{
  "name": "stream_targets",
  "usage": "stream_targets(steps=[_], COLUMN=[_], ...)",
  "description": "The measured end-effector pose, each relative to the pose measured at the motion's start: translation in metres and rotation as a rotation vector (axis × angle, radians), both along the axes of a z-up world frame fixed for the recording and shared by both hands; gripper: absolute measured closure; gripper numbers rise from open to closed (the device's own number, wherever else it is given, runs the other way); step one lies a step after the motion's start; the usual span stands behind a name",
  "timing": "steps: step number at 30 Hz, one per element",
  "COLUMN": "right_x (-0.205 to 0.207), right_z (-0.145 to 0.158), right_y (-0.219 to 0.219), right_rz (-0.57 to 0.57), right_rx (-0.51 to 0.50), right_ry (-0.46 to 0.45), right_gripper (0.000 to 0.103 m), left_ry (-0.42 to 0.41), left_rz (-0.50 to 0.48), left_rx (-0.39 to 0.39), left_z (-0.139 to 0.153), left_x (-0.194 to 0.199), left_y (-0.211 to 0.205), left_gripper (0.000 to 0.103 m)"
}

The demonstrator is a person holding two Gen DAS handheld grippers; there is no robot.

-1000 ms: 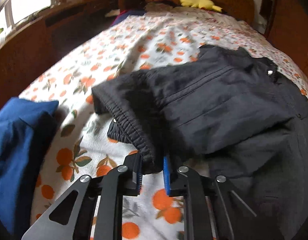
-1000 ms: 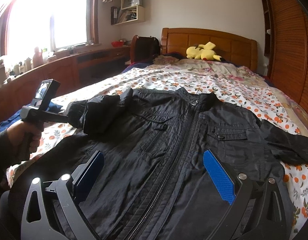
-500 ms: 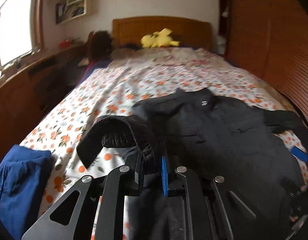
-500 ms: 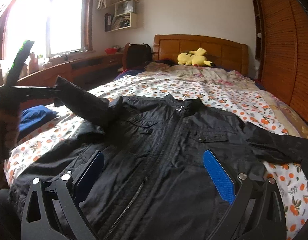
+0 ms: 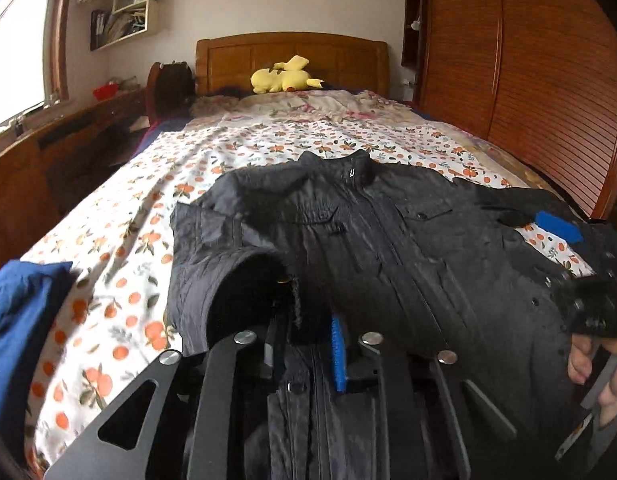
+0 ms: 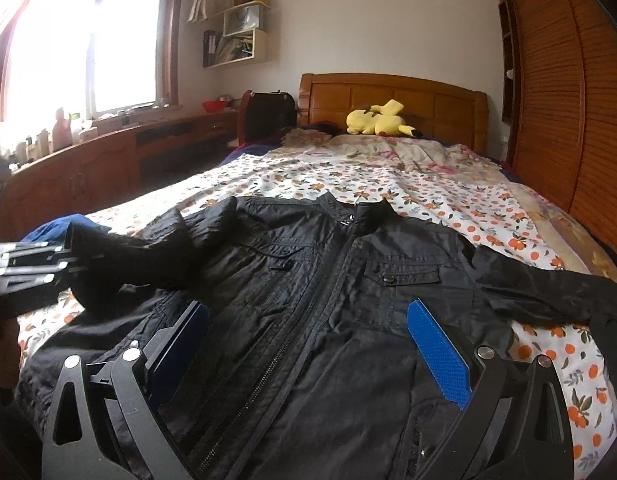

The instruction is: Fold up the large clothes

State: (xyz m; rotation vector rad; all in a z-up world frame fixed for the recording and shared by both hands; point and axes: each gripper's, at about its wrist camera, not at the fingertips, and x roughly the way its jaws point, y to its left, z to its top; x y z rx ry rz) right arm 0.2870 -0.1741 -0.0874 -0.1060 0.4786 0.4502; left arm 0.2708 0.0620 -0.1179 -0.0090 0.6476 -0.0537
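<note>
Black jacket (image 6: 332, 280), zipped, laid front-up on the orange-print bedspread (image 6: 388, 184) near the foot edge of the bed; long axis runs along the bed, collar toward the headboard (image 6: 392, 96). One sleeve cuff (image 5: 268, 284) is lifted between the pads of the left gripper (image 5: 308, 340), whose jaws have just been opening slightly, the cuff still pinched between them. Right gripper (image 6: 308, 344) is held over the lower front, jaws wide apart, nothing between them. Other sleeve is extended toward the bed's wardrobe-side edge.
</note>
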Motion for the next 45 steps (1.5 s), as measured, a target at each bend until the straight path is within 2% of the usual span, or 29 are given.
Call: stream_targets(steps=[2, 4, 6, 13, 22, 27, 33, 34, 38, 40, 42, 43, 45], right_x=[0.002, 0.002, 0.002, -0.002, -0.011, -0.015, -0.018, -0.017, -0.012, -0.011, -0.012, -0.013, -0.013], right_z=[0.000, -0.001, 0.000, -0.002, -0.014, -0.034, -0.071, -0.073, -0.078, -0.080, -0.080, -0.079, -0.076], right_y=[0.006, 0.012, 0.018, 0.052, 0.101, 0.135, 0.170, 0.171, 0.167, 0.166, 0.165, 0.165, 0.162], right_rz=[0.007, 0.017, 0.028, 0.099, 0.232, 0.331, 0.437, 0.441, 0.441, 0.437, 0.432, 0.431, 0.435], right_rx=[-0.002, -0.004, -0.005, -0.013, -0.032, -0.088, -0.197, -0.202, -0.188, -0.189, -0.193, -0.191, -0.175], right_ry=[0.002, 0.001, 0.000, 0.003, 0.037, 0.094, 0.192, 0.202, 0.240, 0.246, 0.243, 0.240, 0.230], right_gripper=[0.007, 0.007, 0.007, 0.007, 0.007, 0.011, 0.025, 0.033, 0.054, 0.079, 0.094, 0.098, 0.100], left_ry=[-0.005, -0.015, -0.027, -0.078, -0.092, -0.096, -0.091, -0.090, -0.091, -0.088, -0.087, -0.087, -0.086], left_rz=[0.005, 0.017, 0.021, 0.066, 0.178, 0.211, 0.220, 0.221, 0.219, 0.217, 0.211, 0.209, 0.205], left_rx=[-0.002, -0.001, -0.012, -0.002, 0.013, 0.026, 0.022, 0.021, 0.021, 0.024, 0.028, 0.031, 0.032], left_z=[-0.003, -0.004, -0.002, 0.004, -0.001, -0.001, -0.003, -0.003, -0.004, -0.005, -0.005, -0.005, -0.005], left_x=[-0.006, -0.013, -0.019, -0.047, -0.077, -0.086, -0.093, -0.093, -0.093, -0.092, -0.092, -0.091, -0.089], left_y=[0.004, 0.009, 0.015, 0.038, 0.086, 0.102, 0.108, 0.107, 0.107, 0.105, 0.102, 0.101, 0.097], left_gripper=[0.070, 0.048, 0.035, 0.004, 0.003, 0.003, 0.003, 0.003, 0.003, 0.003, 0.003, 0.003, 0.003])
